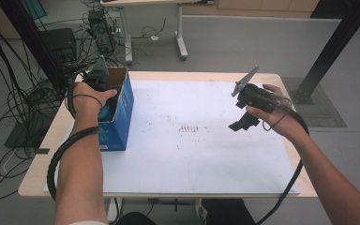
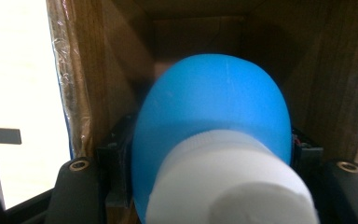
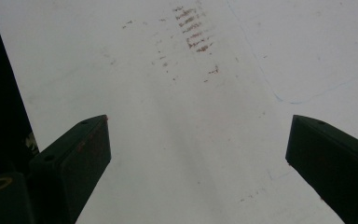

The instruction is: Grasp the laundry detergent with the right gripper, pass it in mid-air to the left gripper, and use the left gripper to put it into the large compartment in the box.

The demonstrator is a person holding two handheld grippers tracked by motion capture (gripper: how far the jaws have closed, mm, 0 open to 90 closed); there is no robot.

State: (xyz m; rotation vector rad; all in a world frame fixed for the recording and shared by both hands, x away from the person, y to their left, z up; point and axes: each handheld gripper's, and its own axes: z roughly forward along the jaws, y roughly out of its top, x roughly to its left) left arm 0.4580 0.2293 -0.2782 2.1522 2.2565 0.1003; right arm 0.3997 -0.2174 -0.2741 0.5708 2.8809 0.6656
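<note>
One object was in play at this moment: a blue bottle [image 2: 212, 116] with a white cap [image 2: 228, 182], clamped between the jaws of the left gripper [image 1: 104, 101]. In the left gripper view the bottle sat squarely between the two black jaws, cap toward the camera and rounded blue body pointing into the brown cardboard interior of the box [image 2: 307, 60]. From the high view, the left gripper was lowered into the open top of the blue box [image 1: 124, 110], which stood at the left edge of the white mat [image 1: 192, 154] on the table [image 1: 37, 173]. The bottle was therefore inside the box but not let go; whether it touched the bottom could not be told.

The right gripper [image 1: 242, 117] hung above the right part of the mat, well apart from the box. Its jaws stood wide open with nothing between them, and the right gripper view looked down on bare, lightly smudged mat.

Judged from this, the carrying was largely done: the bottle had reached the box. What seemed left was to set it down, open the left jaws and lift the gripper clear. No other loose items lay on the mat.
</note>
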